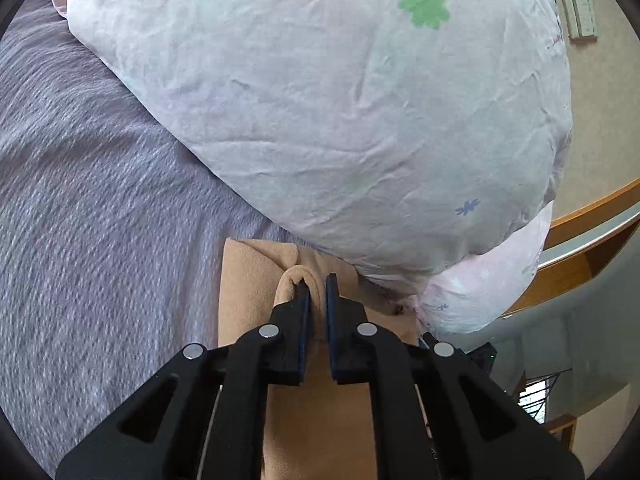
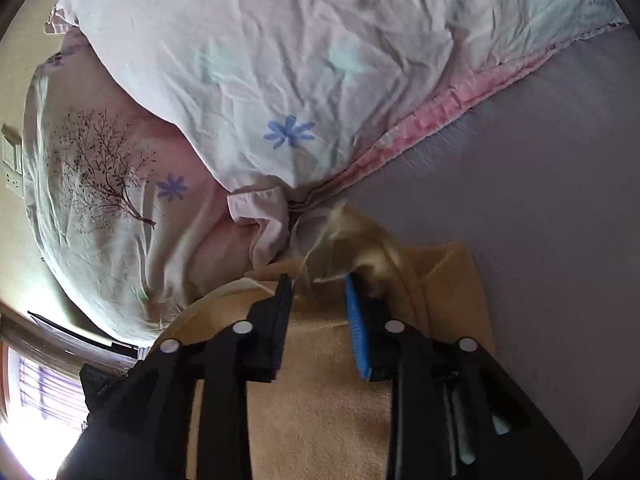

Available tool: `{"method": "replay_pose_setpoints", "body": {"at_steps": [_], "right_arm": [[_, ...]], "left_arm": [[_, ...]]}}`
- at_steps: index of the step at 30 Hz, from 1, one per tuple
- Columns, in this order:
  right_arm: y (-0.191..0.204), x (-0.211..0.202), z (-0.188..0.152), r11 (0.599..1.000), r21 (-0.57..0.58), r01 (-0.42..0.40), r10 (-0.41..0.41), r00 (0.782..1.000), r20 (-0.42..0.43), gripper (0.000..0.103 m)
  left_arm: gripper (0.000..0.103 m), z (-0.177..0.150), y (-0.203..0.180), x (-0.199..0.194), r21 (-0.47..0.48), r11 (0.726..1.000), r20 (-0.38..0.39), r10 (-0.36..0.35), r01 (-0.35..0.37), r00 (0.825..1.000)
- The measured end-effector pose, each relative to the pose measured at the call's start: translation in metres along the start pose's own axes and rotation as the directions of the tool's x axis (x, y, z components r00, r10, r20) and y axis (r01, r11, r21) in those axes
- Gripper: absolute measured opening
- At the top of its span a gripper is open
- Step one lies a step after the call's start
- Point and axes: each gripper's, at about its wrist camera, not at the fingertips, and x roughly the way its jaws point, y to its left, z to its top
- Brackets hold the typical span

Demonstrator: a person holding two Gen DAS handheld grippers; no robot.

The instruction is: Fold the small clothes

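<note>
A tan fleece garment (image 1: 256,300) lies on the lilac bed sheet (image 1: 100,220), right against a big pale quilt (image 1: 320,120). My left gripper (image 1: 318,284) is nearly shut, and a fold of the tan cloth sits between its pads. In the right wrist view the same tan garment (image 2: 320,380) fills the bottom. My right gripper (image 2: 316,284) is open over it, with a blurred flap of tan cloth (image 2: 360,240) loose just past its fingertips (image 2: 354,292).
The quilt (image 2: 280,60) with blue flower prints and a pink hem is heaped along the far side. A pillow with a tree print (image 2: 100,168) lies at the left. A wooden bed frame (image 1: 592,216) and wall switches (image 1: 580,12) are at the right.
</note>
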Motion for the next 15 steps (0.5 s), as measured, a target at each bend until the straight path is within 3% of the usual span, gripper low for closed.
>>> {"method": "replay_pose_setpoints", "body": {"at_steps": [1, 2, 3, 4, 5, 9, 12, 15], "right_arm": [[0.003, -0.007, 0.0, 1.0, -0.01, 0.025, -0.024, 0.999, 0.036, 0.049], [0.008, -0.019, 0.0, 0.998, -0.029, 0.054, -0.051, 0.994, 0.093, 0.07], [0.011, -0.034, -0.002, 0.997, -0.046, 0.061, -0.053, 0.987, 0.152, 0.078], [0.014, -0.046, -0.004, 0.996, -0.063, 0.056, -0.043, 0.981, 0.191, 0.078], [0.017, -0.062, -0.009, 0.995, -0.093, 0.035, -0.015, 0.977, 0.212, 0.079], [0.018, -0.105, -0.037, 0.978, -0.207, -0.031, 0.081, 0.968, 0.237, 0.092], [0.011, -0.114, -0.056, 0.963, -0.264, -0.045, 0.112, 0.963, 0.246, 0.093], [-0.005, -0.11, -0.063, 0.97, -0.223, -0.101, 0.157, 0.956, 0.248, 0.093]], "left_arm": [[0.019, 0.004, -0.001, -0.005, 0.001, 1.0, 0.017, -0.006, 0.006, 1.0], [0.049, 0.005, -0.003, -0.018, 0.01, 1.0, 0.057, -0.013, 0.013, 0.998], [0.084, 0.006, -0.005, -0.029, 0.02, 1.0, 0.097, -0.019, 0.017, 0.995], [0.094, 0.004, -0.008, -0.044, 0.034, 0.999, 0.145, -0.013, 0.008, 0.989], [0.095, 0.001, -0.01, -0.053, 0.048, 0.999, 0.158, -0.008, 0.0, 0.987], [0.095, -0.027, -0.015, -0.068, 0.123, 0.989, 0.038, 0.073, -0.077, 0.997], [0.091, -0.055, -0.01, -0.059, 0.15, 0.981, -0.069, 0.134, -0.123, 0.989], [0.085, -0.085, -0.001, -0.046, 0.149, 0.977, -0.152, 0.173, -0.15, 0.973]]}}
